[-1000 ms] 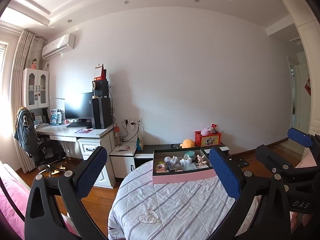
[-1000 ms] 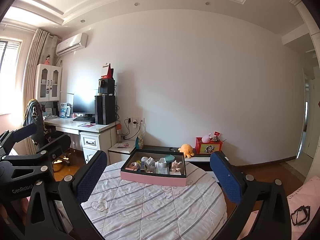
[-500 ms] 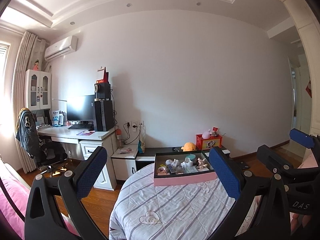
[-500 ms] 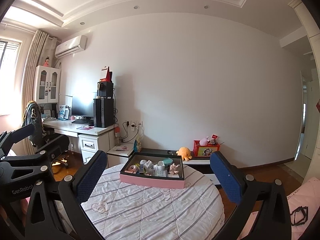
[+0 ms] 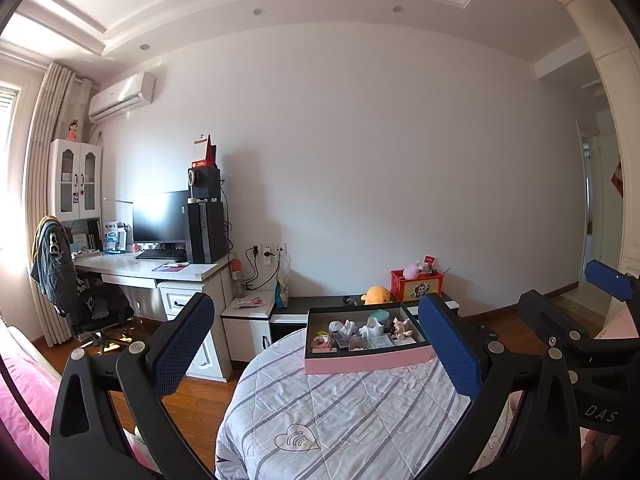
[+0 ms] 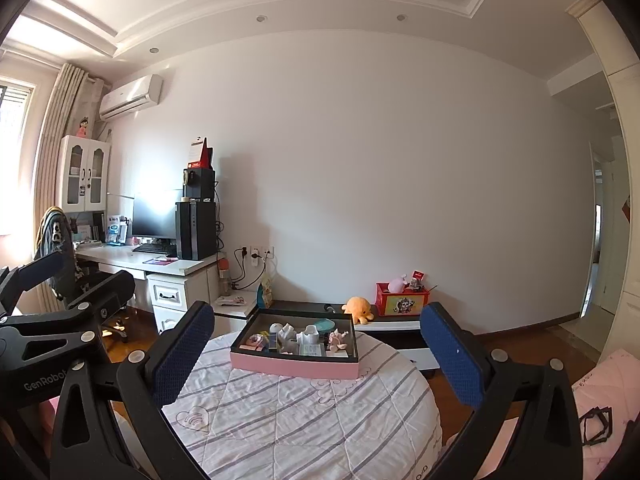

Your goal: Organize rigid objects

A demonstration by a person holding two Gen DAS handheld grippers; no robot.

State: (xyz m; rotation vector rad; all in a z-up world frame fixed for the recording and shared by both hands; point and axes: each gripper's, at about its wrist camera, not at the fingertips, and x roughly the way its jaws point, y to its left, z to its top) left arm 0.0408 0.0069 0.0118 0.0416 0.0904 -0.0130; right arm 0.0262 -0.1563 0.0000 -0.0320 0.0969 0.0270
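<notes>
Tool count 2 (image 5: 316,342) (image 6: 318,350), both spread empty, 1 pink tray (image 6: 294,368)

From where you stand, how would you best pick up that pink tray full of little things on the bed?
Probably with both grippers, one on each short end wall of the pink tray, coming in level from its left and right. It is long, shallow and loaded with small figurines, so a single grip on the near wall would likely tip it. Both the left gripper and right gripper are open and well short of it.

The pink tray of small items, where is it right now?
In both wrist views the pink tray sits at the far edge of the round quilted bed, ahead of both open grippers, before the orange plush.
</notes>
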